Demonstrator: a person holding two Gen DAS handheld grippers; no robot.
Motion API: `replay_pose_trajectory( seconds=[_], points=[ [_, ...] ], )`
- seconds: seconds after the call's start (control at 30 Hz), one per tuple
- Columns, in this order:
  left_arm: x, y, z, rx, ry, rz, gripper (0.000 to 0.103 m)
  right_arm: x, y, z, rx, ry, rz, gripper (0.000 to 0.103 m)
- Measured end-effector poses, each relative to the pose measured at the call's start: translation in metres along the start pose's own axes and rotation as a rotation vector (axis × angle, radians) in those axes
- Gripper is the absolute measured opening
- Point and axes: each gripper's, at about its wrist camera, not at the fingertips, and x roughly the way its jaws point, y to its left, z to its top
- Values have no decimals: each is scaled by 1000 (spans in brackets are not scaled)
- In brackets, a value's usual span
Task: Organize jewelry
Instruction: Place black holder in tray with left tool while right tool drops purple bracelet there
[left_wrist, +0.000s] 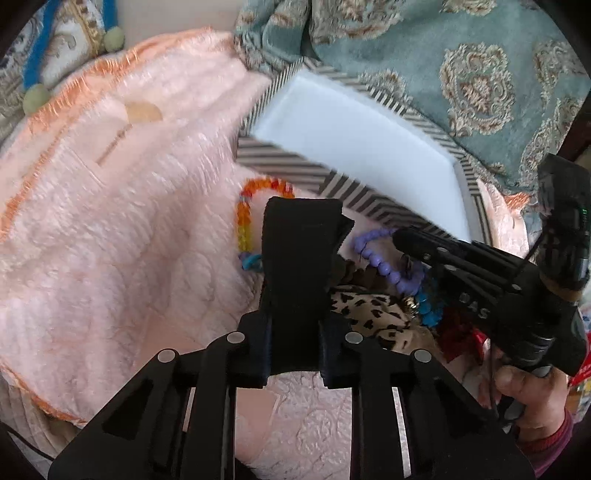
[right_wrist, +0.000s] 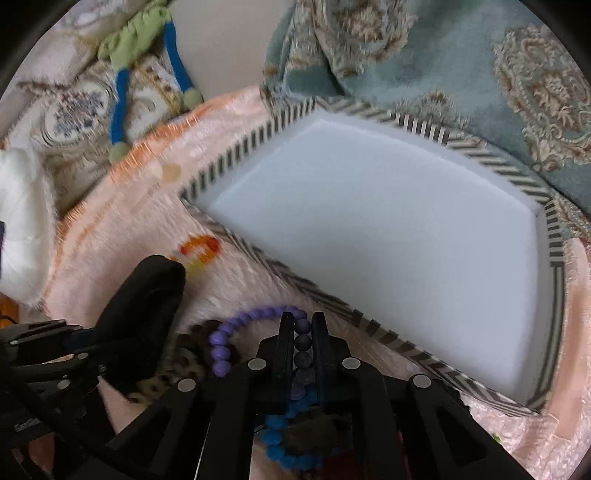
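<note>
Beads of purple bracelet (right_wrist: 255, 317) clamped between pads of right gripper (right_wrist: 302, 325), jaws nearly shut on the strand. Left gripper (left_wrist: 301, 218) narrowed too, pads close together over the pile; whether anything is pinched, cannot tell. Just beside: blue bracelet (right_wrist: 284, 439), leopard-print scrunchie (left_wrist: 369, 310), orange bracelet (left_wrist: 258, 199), all loose on pink fleece blanket (left_wrist: 110, 229). Beyond: striped tray (right_wrist: 240, 155), white floor bare, nothing sorted into it. Judged barely begun: first piece gripped, every piece left to move. Farther back: teal patterned cloth (left_wrist: 443, 59).
</note>
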Motion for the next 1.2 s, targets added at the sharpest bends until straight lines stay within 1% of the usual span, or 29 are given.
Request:
replay_pose_trajectory(
  seconds=[0.1, 0.23, 0.43, 0.6, 0.77, 0.9, 1.0, 1.2],
  points=[
    [-16, 2, 3, -5, -38, 5, 18, -28, 0, 3, 16, -61, 30, 9],
    [-34, 3, 7, -7, -79, 16, 18, -57, -2, 9, 36, -111, 49, 9],
    [-48, -11, 19, 22, -117, 20, 18, -91, -10, 23, 61, -190, 17, 9],
    [-43, -28, 44, 61, -129, 19, 18, -104, -31, 29, 107, -220, -17, 9],
    [-22, -40, 75, 85, -130, 43, 18, -93, -48, 31, 154, -202, -37, 9],
    [8, -44, 104, 91, -103, 65, 18, -73, -57, 34, 174, -173, -27, 9],
    [31, -44, 118, 100, -85, 87, 18, -60, -65, 32, 185, -158, -30, 9],
    [79, -36, 132, 92, -23, 136, 18, -30, -94, 11, 219, -52, -102, 9]
  ],
)
